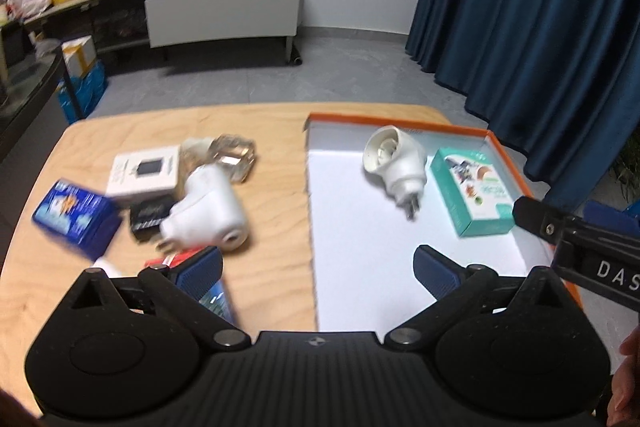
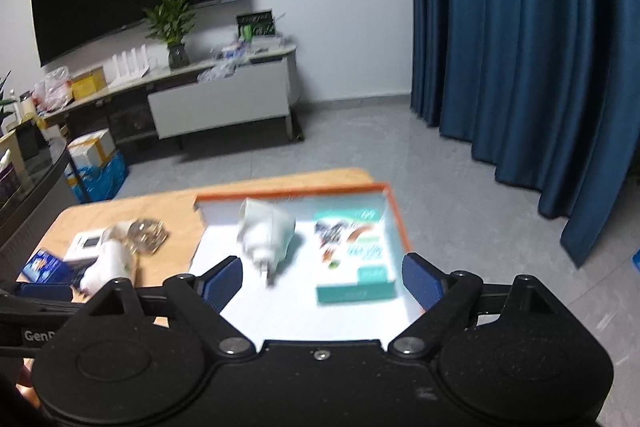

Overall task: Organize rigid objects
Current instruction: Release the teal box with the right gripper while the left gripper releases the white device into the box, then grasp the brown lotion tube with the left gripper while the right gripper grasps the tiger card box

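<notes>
Both jaws wide, nothing held: left gripper (image 1: 318,269), right gripper (image 2: 322,281). White plug adapter (image 1: 394,163) and teal box (image 1: 472,193) already inside orange-rimmed tray (image 1: 400,119). Remaining clutter on tabletop (image 1: 272,227): second white adapter (image 1: 208,213), blue box (image 1: 76,217). Risk: tight pile, so nudging neighbours or slipping off the rounded adapter.

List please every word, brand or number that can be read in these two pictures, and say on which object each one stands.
"DAS", cut off by the picture's edge: on the right gripper, seen from the left wrist.
"Gen", cut off: on the left gripper's body, seen from the right wrist.
Teal box in the orange-rimmed tray: print too blurred to read.
Blue box, white box: print too blurred to read.
</notes>
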A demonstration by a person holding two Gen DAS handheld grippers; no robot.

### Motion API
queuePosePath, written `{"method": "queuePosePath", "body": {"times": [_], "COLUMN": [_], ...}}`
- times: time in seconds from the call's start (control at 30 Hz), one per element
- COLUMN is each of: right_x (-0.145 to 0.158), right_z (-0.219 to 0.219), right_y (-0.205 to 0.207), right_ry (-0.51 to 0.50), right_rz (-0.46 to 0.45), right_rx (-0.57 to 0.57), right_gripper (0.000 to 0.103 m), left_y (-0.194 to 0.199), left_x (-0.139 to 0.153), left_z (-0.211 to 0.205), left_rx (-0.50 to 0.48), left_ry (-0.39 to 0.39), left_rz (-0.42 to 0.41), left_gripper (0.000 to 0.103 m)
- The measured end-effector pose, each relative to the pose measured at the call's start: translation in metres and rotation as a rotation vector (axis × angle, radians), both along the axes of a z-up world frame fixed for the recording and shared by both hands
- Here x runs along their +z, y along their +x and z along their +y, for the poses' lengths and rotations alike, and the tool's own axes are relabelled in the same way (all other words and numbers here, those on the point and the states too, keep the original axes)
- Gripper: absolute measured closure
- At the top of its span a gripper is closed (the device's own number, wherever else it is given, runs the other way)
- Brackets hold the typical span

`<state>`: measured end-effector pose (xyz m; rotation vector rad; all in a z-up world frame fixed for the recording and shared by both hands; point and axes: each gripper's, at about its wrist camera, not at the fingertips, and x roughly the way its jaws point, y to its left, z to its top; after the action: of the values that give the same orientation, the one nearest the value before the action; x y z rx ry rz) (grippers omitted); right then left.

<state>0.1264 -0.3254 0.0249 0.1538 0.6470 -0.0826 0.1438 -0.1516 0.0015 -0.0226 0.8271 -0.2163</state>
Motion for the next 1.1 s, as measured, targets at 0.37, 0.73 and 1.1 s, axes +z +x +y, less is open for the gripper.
{"method": "queuePosePath", "body": {"times": [0.37, 0.73, 1.1], "right_x": [-0.008, -0.018, -0.018], "right_z": [0.044, 0.079, 0.087], "right_y": [-0.014, -0.028, -0.029], "right_ry": [0.026, 0.037, 0.035], "right_rz": [0.057, 0.087, 0.099], "right_rx": [0.144, 0.273, 0.278], "right_gripper": [0.001, 0.001, 0.001], "left_y": [-0.038, -0.076, -0.063], "left_x": [-0.006, -0.036, -0.063], "left_z": [0.050, 0.115, 0.130], "left_rx": [0.024, 0.060, 0.023], "left_ry": [-0.036, 0.054, 0.098], "left_rz": [-0.020, -0.027, -0.037], "left_gripper": [0.000, 0.000, 0.035]}}
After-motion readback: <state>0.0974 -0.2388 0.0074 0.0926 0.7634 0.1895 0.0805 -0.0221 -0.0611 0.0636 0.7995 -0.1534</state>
